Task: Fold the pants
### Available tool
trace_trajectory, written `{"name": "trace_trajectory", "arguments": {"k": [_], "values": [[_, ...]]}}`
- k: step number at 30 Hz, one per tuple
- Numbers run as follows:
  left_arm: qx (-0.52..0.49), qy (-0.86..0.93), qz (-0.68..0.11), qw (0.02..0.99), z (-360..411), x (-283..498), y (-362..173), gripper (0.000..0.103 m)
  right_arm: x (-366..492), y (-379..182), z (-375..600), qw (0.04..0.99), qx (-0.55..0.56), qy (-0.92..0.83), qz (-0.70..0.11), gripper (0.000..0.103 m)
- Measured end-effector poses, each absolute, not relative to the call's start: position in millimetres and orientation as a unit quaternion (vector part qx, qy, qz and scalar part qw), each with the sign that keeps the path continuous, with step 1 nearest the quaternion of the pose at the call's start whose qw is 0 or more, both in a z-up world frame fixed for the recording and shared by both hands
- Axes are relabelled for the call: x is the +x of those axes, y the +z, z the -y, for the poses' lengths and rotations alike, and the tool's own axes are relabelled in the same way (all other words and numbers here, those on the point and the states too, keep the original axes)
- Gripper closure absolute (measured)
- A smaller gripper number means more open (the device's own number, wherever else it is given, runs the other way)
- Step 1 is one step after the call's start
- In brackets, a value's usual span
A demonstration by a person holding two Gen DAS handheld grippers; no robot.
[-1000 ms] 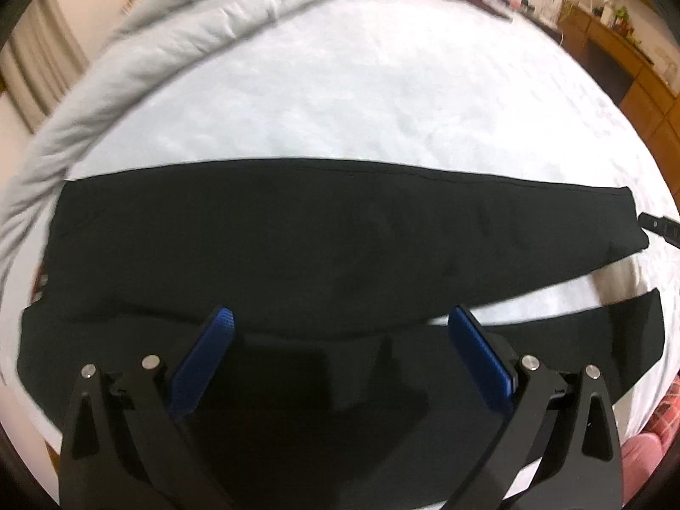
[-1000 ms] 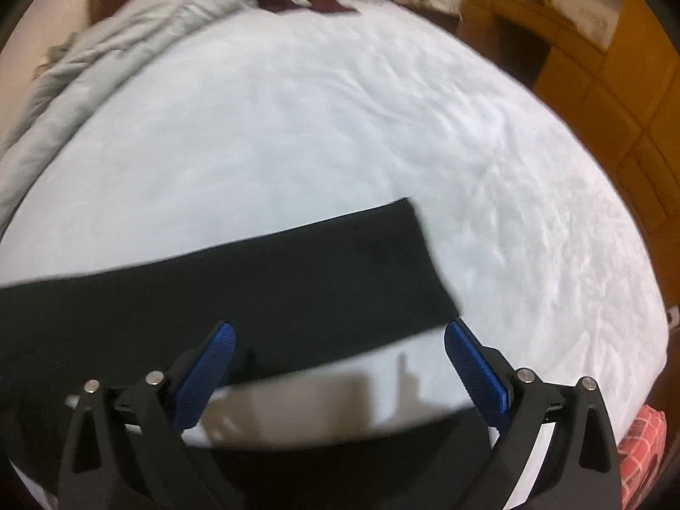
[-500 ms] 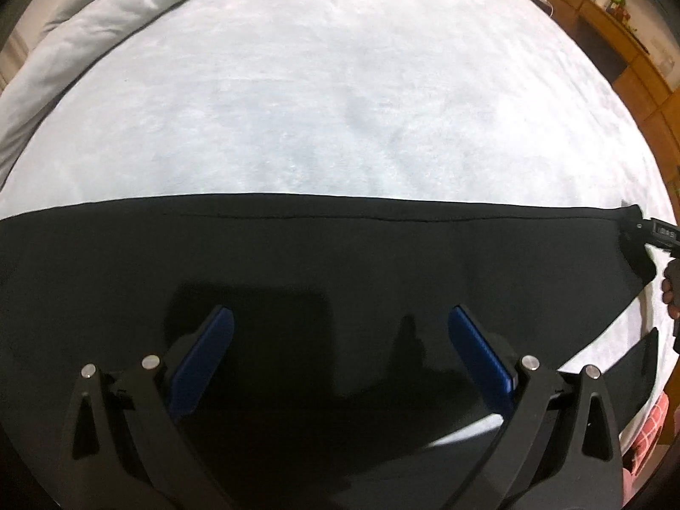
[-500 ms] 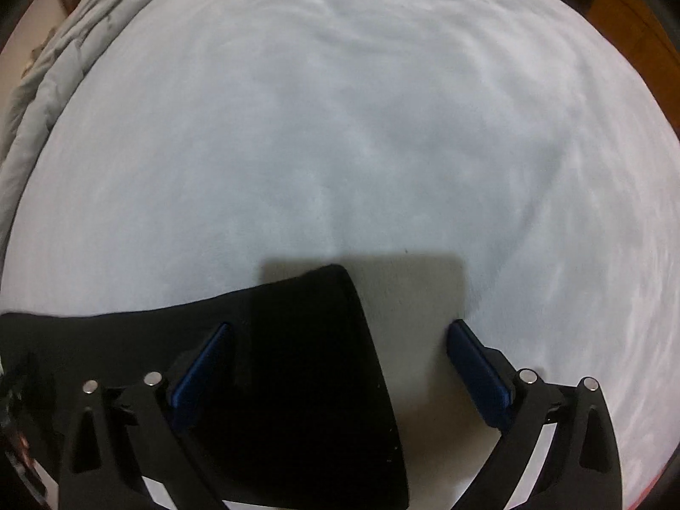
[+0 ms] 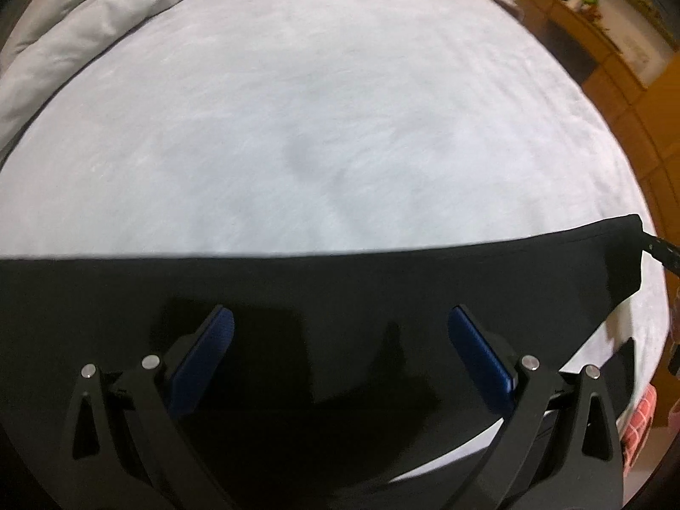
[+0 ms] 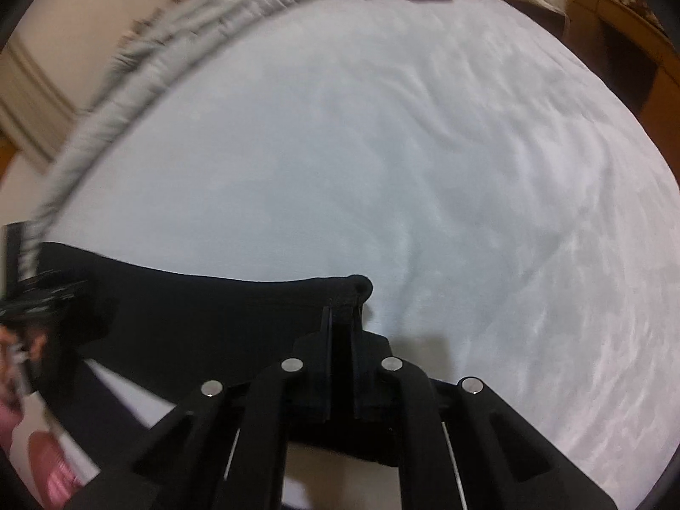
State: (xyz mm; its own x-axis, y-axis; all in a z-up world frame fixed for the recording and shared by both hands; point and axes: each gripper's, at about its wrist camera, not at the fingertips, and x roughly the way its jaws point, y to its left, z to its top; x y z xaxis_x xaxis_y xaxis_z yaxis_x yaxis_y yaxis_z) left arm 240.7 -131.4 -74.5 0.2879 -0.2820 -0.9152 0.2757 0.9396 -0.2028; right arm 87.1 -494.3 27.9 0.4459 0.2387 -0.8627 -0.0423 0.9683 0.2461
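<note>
The right gripper point(image 6: 342, 314) was angled steeply down, clenched on the pants point(image 6: 204, 310) hem. The left gripper point(image 5: 338, 340) was held released above the pants point(image 5: 340, 289) on the bed point(image 5: 318, 127).

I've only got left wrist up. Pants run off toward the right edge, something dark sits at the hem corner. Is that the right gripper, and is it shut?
Observer: Yes. In the right wrist view the right gripper has its jaws shut on the pants at the hem corner.
Operator: Hem flat on the bed?
Observer: Cannot tell; the pinched corner bunches just past the jaws, the white bed behind it.
Operator: Left gripper visible from there?
Observer: A blurred dark shape at the left edge, too smeared to identify.
</note>
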Motion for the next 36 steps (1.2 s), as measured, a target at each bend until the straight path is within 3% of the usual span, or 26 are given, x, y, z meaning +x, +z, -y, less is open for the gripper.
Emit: {"name": "trace_trajectory", "arguments": {"k": [12,24,26,27,28,29,30,36], "values": [[0.013,-0.378,-0.570,0.729,176,277,-84,0.003,43,87,505,0.874,0.100,0.169,-0.444,0.097],[-0.054,-0.486,-0.624,0.610,174,287,-105,0.005,38,84,511,0.877,0.111,0.180,-0.431,0.097],[-0.052,-0.492,-0.623,0.606,173,283,-101,0.023,39,85,512,0.880,0.117,0.179,-0.425,0.097],[-0.047,-0.495,-0.622,0.606,174,281,-101,0.047,39,86,513,0.880,0.121,0.179,-0.423,0.097],[-0.035,-0.491,-0.619,0.612,172,279,-101,0.057,38,87,514,0.881,0.125,0.179,-0.419,0.097],[-0.027,-0.486,-0.618,0.617,172,278,-102,0.077,38,89,514,0.882,0.130,0.180,-0.417,0.097],[-0.019,-0.483,-0.616,0.622,172,275,-103,0.084,38,90,514,0.882,0.130,0.180,-0.416,0.097],[-0.021,-0.489,-0.585,0.647,167,270,-85,0.079,33,98,518,0.886,0.140,0.184,-0.401,0.097]]}}
